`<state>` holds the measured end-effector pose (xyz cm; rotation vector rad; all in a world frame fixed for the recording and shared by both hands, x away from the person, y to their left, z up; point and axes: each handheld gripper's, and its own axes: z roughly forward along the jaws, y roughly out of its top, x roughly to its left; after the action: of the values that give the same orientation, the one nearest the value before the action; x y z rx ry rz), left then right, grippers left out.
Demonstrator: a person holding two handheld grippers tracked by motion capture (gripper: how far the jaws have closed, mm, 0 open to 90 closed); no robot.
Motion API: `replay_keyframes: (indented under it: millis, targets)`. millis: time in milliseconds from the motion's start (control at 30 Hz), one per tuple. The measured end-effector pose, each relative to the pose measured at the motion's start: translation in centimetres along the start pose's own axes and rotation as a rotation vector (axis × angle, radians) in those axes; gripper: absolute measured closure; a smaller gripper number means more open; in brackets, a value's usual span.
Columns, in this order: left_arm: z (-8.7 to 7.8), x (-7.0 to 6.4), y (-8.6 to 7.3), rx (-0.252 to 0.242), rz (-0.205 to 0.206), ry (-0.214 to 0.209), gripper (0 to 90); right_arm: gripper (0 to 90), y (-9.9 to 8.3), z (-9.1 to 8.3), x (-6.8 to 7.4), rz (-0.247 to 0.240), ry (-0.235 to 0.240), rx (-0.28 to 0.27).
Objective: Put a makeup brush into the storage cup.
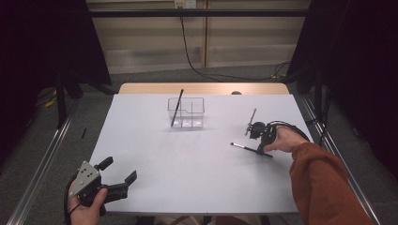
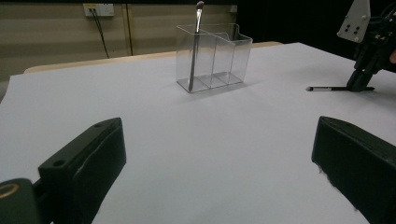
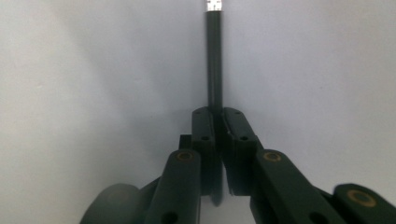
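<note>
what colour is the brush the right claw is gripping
Black handle on the brush, shown best in the right gripper view, clamped in the right claw.

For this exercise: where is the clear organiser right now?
In the high view the clear organiser stands on the white table, at centre toward the far edge, with one brush leaning in its left compartment.

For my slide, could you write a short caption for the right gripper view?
Right gripper with jaws shut on a thin black brush lying on the white table.
</note>
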<state>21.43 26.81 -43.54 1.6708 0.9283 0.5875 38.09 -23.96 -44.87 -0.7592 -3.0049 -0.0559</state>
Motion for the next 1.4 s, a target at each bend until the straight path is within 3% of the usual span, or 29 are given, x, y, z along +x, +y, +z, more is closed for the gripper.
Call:
replay_keyframes:
  millis: [500,800,1100,1200,1400]
  targets:
    - [0.1,0.0,0.0,0.000,-0.003,0.003,3.0,84.7,-0.4,-0.1,-0.1,0.043,0.002,-0.037]
    - [0.0,0.1,0.0,0.000,-0.002,0.002,2.8,84.7,-0.3,-0.2,0.3,0.074,-0.049,-0.089]
    - [-0.1,0.1,0.0,-0.006,-0.012,0.012,2.5,84.7,-1.0,-1.2,0.7,0.120,-0.060,-0.183]
    - [-0.1,0.0,0.0,-0.011,-0.012,0.015,2.5,84.7,-1.4,-1.6,0.8,0.167,-0.038,-0.234]
    - [-0.1,0.0,0.0,-0.003,0.000,0.009,2.5,84.6,-2.5,-2.2,1.1,0.188,-0.017,-0.351]
